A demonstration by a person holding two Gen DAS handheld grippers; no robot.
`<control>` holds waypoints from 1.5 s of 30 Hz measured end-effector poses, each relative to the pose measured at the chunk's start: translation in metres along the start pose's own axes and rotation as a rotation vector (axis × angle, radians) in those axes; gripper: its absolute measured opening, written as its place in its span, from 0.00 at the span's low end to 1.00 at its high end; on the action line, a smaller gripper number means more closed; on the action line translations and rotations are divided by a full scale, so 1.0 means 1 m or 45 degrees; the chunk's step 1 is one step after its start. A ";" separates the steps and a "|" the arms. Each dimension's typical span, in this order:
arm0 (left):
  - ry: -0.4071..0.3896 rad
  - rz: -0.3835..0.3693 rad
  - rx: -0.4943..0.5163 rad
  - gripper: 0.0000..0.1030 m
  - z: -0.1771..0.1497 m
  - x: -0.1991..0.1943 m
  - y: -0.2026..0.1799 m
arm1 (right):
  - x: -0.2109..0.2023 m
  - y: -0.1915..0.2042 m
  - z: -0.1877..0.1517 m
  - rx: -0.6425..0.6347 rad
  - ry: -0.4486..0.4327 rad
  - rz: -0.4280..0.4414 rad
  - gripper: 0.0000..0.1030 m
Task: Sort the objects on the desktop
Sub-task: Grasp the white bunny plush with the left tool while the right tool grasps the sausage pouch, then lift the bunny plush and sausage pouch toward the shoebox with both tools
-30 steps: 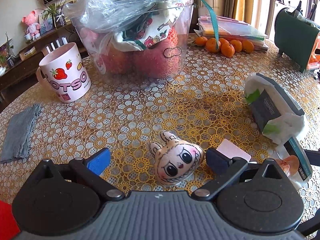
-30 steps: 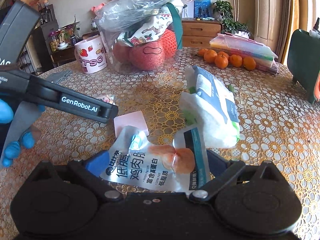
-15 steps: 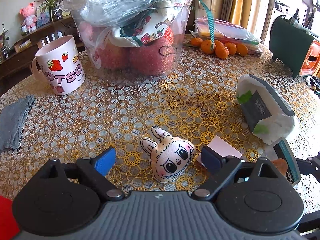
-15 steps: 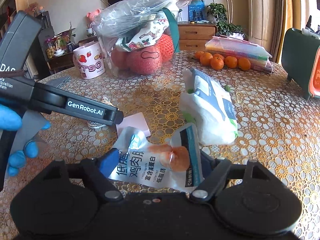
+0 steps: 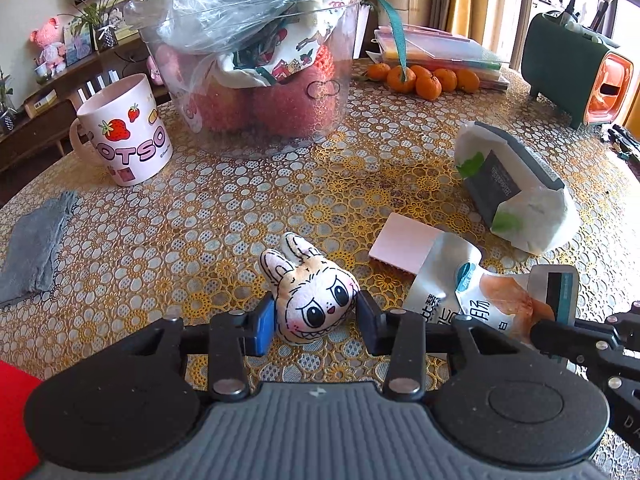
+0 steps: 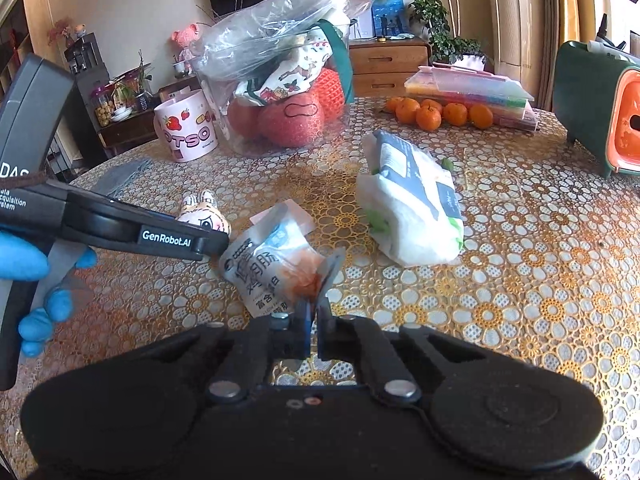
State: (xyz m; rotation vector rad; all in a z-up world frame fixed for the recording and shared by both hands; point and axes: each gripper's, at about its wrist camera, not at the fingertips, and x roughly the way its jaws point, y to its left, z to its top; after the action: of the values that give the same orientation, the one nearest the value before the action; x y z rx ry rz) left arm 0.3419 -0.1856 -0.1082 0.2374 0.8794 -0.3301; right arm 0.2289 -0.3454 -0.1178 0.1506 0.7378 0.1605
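Jaws pinch snack pouch (image 6: 276, 268) — "GenRobot.AI", "OTSO" mug (image 6: 188, 128)

The sausage packet (image 6: 276, 264) hides most of the pink card (image 6: 298, 216) — its print too crumpled to read.

Plush rabbit head (image 5: 314, 300) lies beside crumpled, lifted snack pouch (image 6: 276, 264).

Bright daylight from right – sharp focus, strong fisheye bending at edges, mild tablecloth (image 5: 224, 216) glare
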 end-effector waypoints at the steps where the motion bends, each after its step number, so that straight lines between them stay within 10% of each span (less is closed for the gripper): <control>1: -0.003 0.002 0.006 0.38 -0.001 -0.003 0.000 | -0.003 -0.001 0.000 0.011 -0.005 0.004 0.01; 45: -0.057 -0.177 -0.116 0.37 -0.094 -0.198 0.044 | -0.143 0.105 -0.016 -0.096 -0.105 0.049 0.01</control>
State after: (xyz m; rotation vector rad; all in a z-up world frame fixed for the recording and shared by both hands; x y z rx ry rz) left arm 0.1743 -0.0768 -0.0082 0.0844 0.8661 -0.4222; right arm 0.1044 -0.2701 -0.0154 0.0991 0.6458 0.2177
